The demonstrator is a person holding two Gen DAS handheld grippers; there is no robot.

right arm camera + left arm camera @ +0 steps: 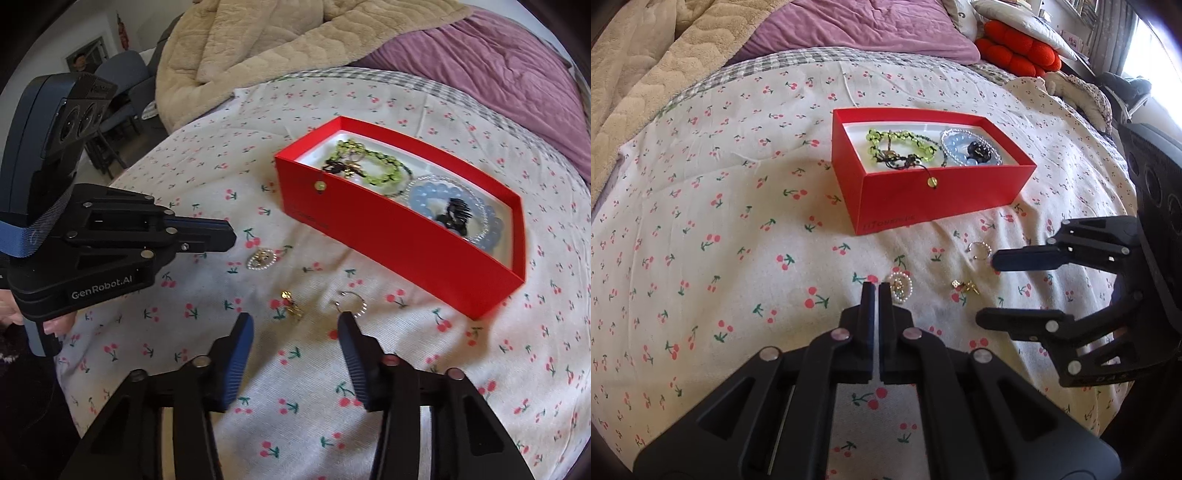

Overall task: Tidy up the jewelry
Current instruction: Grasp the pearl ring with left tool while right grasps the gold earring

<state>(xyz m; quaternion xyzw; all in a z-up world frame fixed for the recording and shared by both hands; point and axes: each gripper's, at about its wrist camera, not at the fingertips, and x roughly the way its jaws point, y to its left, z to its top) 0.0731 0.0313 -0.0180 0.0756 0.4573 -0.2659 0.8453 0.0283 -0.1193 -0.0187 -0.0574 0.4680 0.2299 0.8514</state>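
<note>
A red open box point(934, 195) point(388, 236) sits on the cherry-print bedspread and holds a green bead bracelet point(897, 146) point(373, 166), a pale blue bead bracelet point(964, 149) point(436, 195) and a black piece point(454, 214). On the bedspread lie a pearl piece point(900, 290) point(261, 258), a gold earring point(966, 286) point(291, 304) and a silver hoop point(979, 251) point(352, 302). My left gripper point(874, 286) point(231, 240) is shut and empty, its tips beside the pearl piece. My right gripper point(295, 321) point(986, 288) is open, with the gold earring and hoop just ahead of its fingertips.
A beige blanket point(277, 48) and purple pillow point(871, 29) lie at the back of the bed. Red cushions point(1019, 48) sit at the far right. A chair point(122, 85) stands beyond the bed's left edge.
</note>
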